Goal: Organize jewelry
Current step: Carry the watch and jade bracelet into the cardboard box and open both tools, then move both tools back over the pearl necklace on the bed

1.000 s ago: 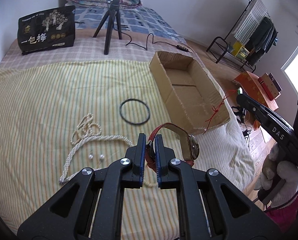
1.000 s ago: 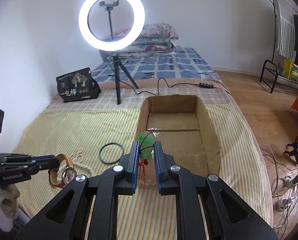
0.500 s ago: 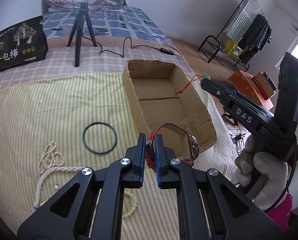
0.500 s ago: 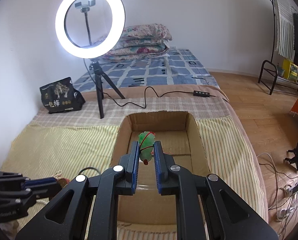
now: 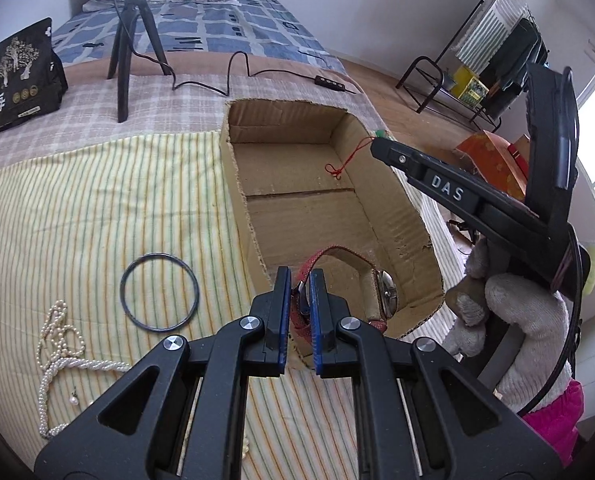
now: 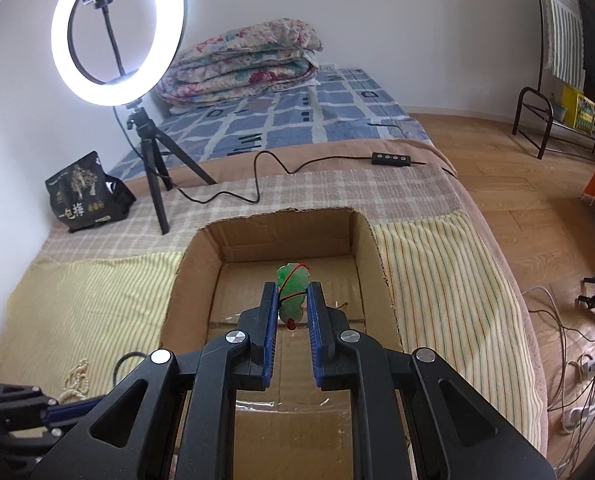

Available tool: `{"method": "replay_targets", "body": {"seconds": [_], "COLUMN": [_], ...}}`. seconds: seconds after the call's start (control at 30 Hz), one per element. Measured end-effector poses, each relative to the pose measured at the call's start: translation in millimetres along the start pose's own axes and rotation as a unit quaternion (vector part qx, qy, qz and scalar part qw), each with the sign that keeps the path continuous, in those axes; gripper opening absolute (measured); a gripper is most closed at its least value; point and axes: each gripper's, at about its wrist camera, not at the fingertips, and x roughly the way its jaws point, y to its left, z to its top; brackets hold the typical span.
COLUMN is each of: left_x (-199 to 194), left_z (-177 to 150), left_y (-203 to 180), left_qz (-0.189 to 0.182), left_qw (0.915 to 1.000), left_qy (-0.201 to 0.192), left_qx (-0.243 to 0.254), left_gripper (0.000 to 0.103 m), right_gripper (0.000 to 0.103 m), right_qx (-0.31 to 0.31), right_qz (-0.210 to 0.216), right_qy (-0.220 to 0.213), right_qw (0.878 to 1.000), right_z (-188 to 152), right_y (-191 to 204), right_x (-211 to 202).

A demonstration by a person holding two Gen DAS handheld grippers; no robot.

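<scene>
My left gripper (image 5: 299,280) is shut on the red strap of a wristwatch (image 5: 385,294), which hangs over the near corner of the open cardboard box (image 5: 233,184). My right gripper (image 6: 292,292) is shut on a green jade pendant (image 6: 291,280) on a red cord, held above the inside of the box (image 6: 185,280). In the left wrist view the right gripper (image 5: 377,145) reaches over the box's right wall, its red cord (image 5: 343,160) dangling inside. A black bangle (image 5: 159,292) and a pearl necklace (image 5: 59,340) lie on the striped cloth.
A ring light on a tripod (image 6: 153,168) and a black snack bag (image 6: 85,196) stand behind the box on the bed. A cable with a switch (image 6: 391,159) runs across the blanket. A gloved hand (image 5: 517,320) holds the right gripper. Floor cables (image 6: 577,360) lie to the right.
Both grippers have moved toward and over the cardboard box with their loads: the watch now hangs at its near corner, the pendant above its inside. The jewelry on the cloth has stayed put.
</scene>
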Motion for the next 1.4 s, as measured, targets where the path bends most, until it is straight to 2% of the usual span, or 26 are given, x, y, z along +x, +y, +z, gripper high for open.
{"method": "replay_targets", "body": {"seconds": [0.4,0.43,0.47,0.53,0.87,1.33,1.37,1.4], "left_x": [21.4,21.9,22.0,20.7,-9.0,-83.9,-89.8,-94.9], "left_z": [-0.9,-1.0,-1.0,-0.9,-1.0,-12.4,-13.3,-13.9], "left_y": [-6.7,-7.0,-6.8,-5.9,-0.7,23.4,26.6,29.4], "left_qz": [-0.010,-0.009,-0.007,-0.005,0.006,0.031,0.031,0.032], "left_qw": [0.9998,0.9998,0.9998,0.9998,0.9996,0.9969,0.9965,0.9961], "left_qy": [0.014,0.014,0.015,0.013,-0.012,-0.064,-0.068,-0.072], "left_qx": [0.011,0.013,0.015,0.015,0.023,0.034,0.037,0.040], "left_gripper": [0.008,0.009,0.013,0.013,0.013,0.013,0.015,0.024], "right_gripper": [0.016,0.026,0.042,0.048,0.048,0.055,0.057,0.059], "right_qx": [0.002,0.000,-0.002,-0.004,-0.004,-0.016,-0.017,-0.019], "right_qz": [-0.004,-0.006,-0.011,-0.017,-0.031,-0.047,-0.047,-0.047], "right_qy": [0.010,0.011,0.009,0.000,-0.009,-0.027,-0.028,-0.029], "right_qw": [1.000,1.000,1.000,1.000,0.999,0.998,0.998,0.998], "right_z": [1.7,1.6,1.6,1.3,5.1,-2.8,-3.8,-5.0], "right_y": [-5.5,-5.6,-5.2,-5.6,-4.5,16.4,18.1,20.2], "right_x": [14.8,15.0,14.3,10.0,-13.0,-71.9,-75.3,-78.8]}}
